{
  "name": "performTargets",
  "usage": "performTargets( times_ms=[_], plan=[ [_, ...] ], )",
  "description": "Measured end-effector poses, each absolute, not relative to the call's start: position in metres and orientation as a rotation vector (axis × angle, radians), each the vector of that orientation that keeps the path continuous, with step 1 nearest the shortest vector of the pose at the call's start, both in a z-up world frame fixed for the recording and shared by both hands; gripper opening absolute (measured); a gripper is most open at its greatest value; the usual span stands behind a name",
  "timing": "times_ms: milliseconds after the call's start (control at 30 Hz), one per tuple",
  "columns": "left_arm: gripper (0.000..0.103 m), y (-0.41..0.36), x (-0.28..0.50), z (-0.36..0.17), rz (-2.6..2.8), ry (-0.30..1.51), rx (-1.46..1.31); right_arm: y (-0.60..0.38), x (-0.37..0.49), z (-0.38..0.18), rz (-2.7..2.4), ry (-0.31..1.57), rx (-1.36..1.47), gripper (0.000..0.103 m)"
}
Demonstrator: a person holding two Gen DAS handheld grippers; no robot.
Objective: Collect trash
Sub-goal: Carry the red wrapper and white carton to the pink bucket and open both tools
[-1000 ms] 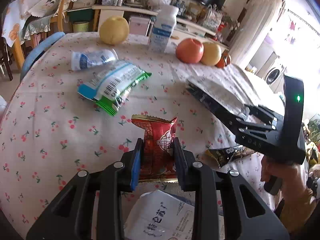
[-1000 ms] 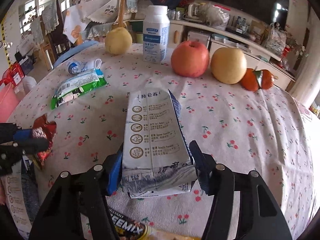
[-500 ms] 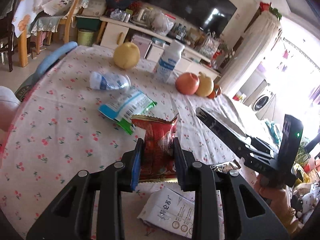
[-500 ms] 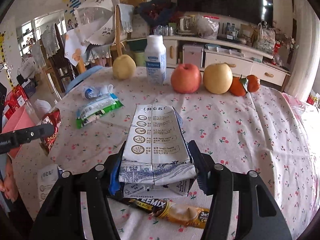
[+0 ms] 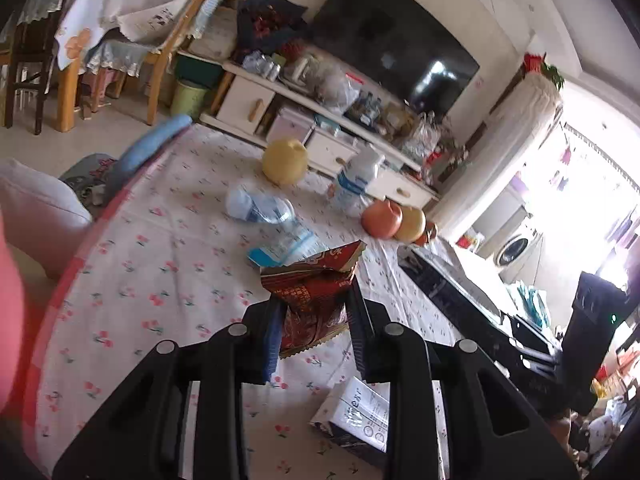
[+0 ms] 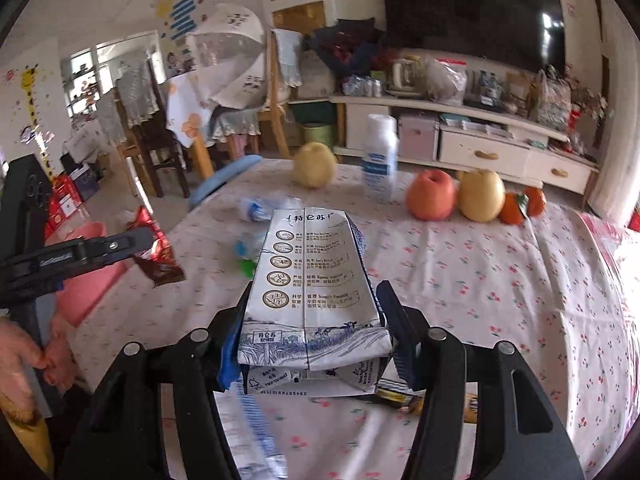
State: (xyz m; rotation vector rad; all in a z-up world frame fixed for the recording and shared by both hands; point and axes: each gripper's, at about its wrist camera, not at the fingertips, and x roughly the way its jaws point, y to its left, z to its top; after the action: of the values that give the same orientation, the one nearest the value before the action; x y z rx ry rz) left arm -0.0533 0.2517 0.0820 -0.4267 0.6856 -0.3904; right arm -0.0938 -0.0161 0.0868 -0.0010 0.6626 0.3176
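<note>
Moved: both tongs have lifted off the cherry-print surface (image 6: 500, 280).
Left tongs (image 5: 314, 320): pinching crumpled red foil wrapper (image 5: 316, 296).
Right tongs (image 6: 310, 332): clamping white-and-blue milk carton (image 6: 312, 280).

This is a lived-in home, a combined living and dining room. A round table under a white cloth printed with small red cherries (image 6: 500, 280) fills the near ground, with a red apple (image 6: 431, 195), a yellow pear (image 6: 481, 195) and a white plastic bottle with a blue label (image 6: 380, 160) at its far side. Beyond it a large black flat-screen television (image 6: 472, 8) hangs above a long white cabinet with drawers (image 6: 496, 152). Far left stand wooden dining chairs draped with cloths (image 6: 148, 120). In the left wrist view, a white front-loading washing machine (image 5: 516, 246) shows far right.
</note>
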Motion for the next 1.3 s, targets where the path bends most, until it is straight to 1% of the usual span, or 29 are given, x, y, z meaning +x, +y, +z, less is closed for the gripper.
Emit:
performTargets(
  times_ms=[233, 433, 633, 900, 933, 967, 1000, 1033, 1067, 1100, 1133, 1167, 1200, 1300],
  plan=[
    [0.031, 0.309, -0.075, 0.101, -0.318, 0.599, -0.494, 0.048, -0.103, 0.106, 0.457, 0.645, -0.007, 0.06],
    [0.031, 0.396, -0.105, 0.109, -0.154, 0.493, -0.592, 0.141, -0.11, 0.117, 0.628, 0.635, -0.065, 0.06],
    [0.031, 0.468, -0.125, 0.092, 0.012, 0.457, -0.71, 0.237, -0.111, 0.122, 0.769, 0.623, -0.154, 0.06],
    [0.032, 0.514, -0.128, 0.073, 0.168, 0.474, -0.758, 0.341, -0.099, 0.104, 0.859, 0.623, -0.274, 0.06],
    [0.036, 0.52, -0.128, 0.069, 0.203, 0.48, -0.772, 0.352, -0.096, 0.099, 0.862, 0.625, -0.296, 0.06],
    [0.043, 0.524, -0.129, 0.066, 0.219, 0.478, -0.785, 0.359, -0.093, 0.094, 0.867, 0.63, -0.31, 0.06],
    [0.048, 0.528, -0.13, 0.065, 0.24, 0.473, -0.795, 0.365, -0.091, 0.086, 0.867, 0.645, -0.322, 0.064],
    [0.061, 0.531, -0.132, 0.065, 0.262, 0.468, -0.795, 0.369, -0.091, 0.082, 0.864, 0.654, -0.325, 0.073],
    [0.067, 0.534, -0.135, 0.065, 0.295, 0.458, -0.79, 0.369, -0.09, 0.079, 0.862, 0.658, -0.322, 0.078],
    [0.072, 0.535, -0.137, 0.067, 0.326, 0.444, -0.779, 0.367, -0.094, 0.076, 0.856, 0.651, -0.314, 0.086],
    [0.075, 0.536, -0.138, 0.068, 0.347, 0.432, -0.769, 0.363, -0.096, 0.075, 0.851, 0.643, -0.311, 0.089],
    [0.082, 0.537, -0.14, 0.069, 0.364, 0.422, -0.765, 0.36, -0.099, 0.074, 0.837, 0.633, -0.311, 0.089],
    [0.084, 0.536, -0.141, 0.071, 0.379, 0.406, -0.76, 0.354, -0.103, 0.073, 0.811, 0.625, -0.308, 0.089],
    [0.088, 0.53, -0.14, 0.075, 0.376, 0.379, -0.731, 0.323, -0.109, 0.072, 0.773, 0.626, -0.274, 0.089]
  ],
)
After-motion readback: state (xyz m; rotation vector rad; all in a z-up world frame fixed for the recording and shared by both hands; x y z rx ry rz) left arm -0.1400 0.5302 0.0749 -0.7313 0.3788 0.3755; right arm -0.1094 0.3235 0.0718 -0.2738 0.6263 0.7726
